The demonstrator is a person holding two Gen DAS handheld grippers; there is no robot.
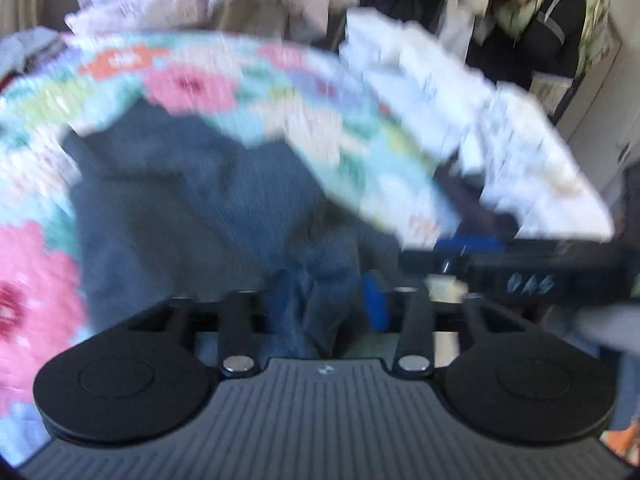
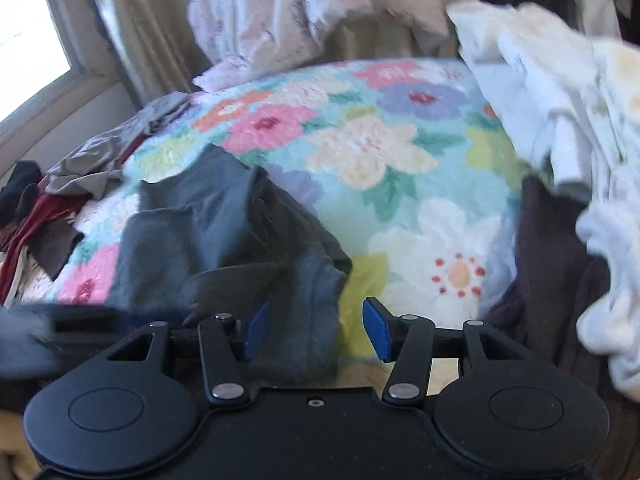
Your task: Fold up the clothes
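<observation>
A grey-blue garment [image 2: 224,240] lies crumpled on a floral blanket [image 2: 400,160] spread over a bed. My right gripper [image 2: 316,328] is open, its blue pads [image 2: 376,328] either side of the garment's near edge. The left wrist view is motion-blurred. In it the same garment [image 1: 180,208] spreads ahead, and a bunched fold sits between the fingers of my left gripper [image 1: 324,304], which looks open; only its right blue pad [image 1: 374,300] shows. The right gripper's dark body [image 1: 520,272] crosses that view at the right.
A pile of white and cream laundry [image 2: 580,128] is heaped on the right, with a dark brown garment [image 2: 552,272] under it. Grey, red and black clothes [image 2: 80,176] lie at the bed's left edge. Curtains and a window [image 2: 40,40] stand behind. A person [image 1: 540,20] stands at the back right.
</observation>
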